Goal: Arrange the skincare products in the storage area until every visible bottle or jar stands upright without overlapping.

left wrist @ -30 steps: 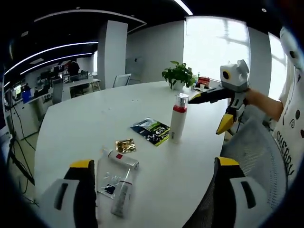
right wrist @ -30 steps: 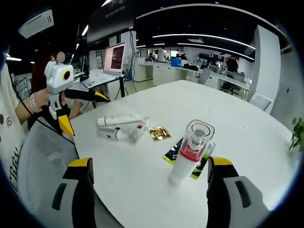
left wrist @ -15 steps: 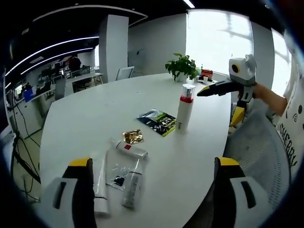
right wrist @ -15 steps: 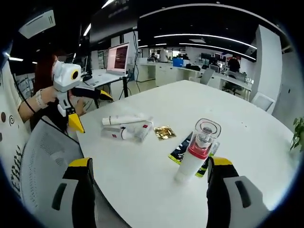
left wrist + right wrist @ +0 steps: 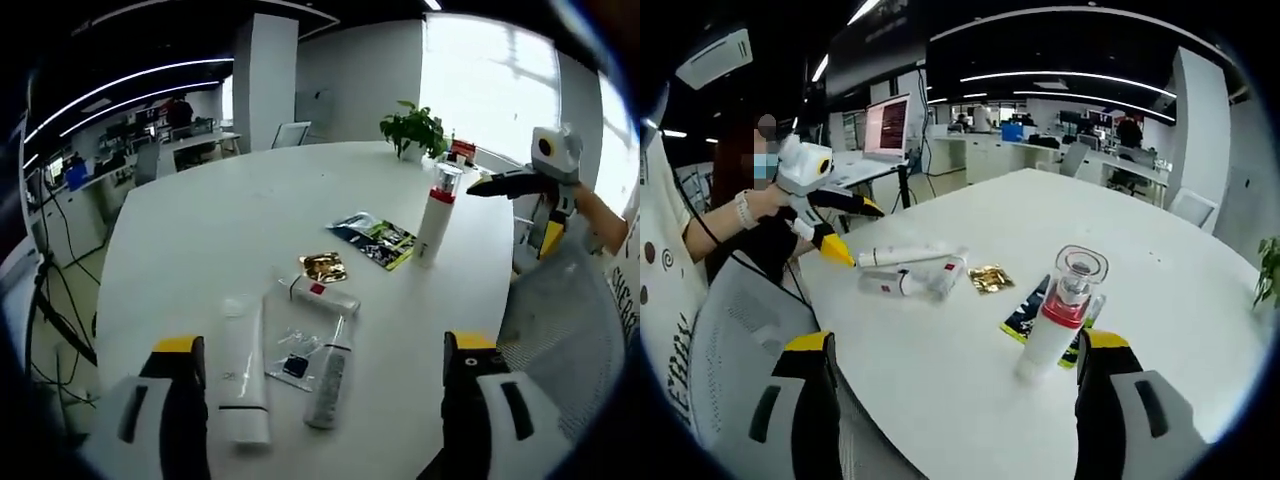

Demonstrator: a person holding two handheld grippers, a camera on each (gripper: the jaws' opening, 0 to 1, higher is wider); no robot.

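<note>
**Both claws apart and empty — one bottle upright, tubes lying flat**

Your left claw point(image 5: 320, 400) hangs over the near edge of the white surface point(image 5: 200, 230), jaws wide apart, nothing between them. Just ahead of it lie the tubes: a large white tube point(image 5: 243, 380) ahead of the left jaw, a grey tube point(image 5: 328, 375) beside it on a clear packet point(image 5: 293, 355), and a small white tube point(image 5: 322, 295) with a red mark just beyond. A gold sachet point(image 5: 323, 266) sits past that, then a dark printed pouch point(image 5: 375, 237). The bottle point(image 5: 435, 215) — white, red band, clear cap — stands upright farther off to the right, touching the pouch's edge.

Your right claw point(image 5: 950, 410) is also spread and empty. The bottle stands just ahead of its right jaw; the tubes lie well ahead to the left, near your left claw's yellow tips.
</note>
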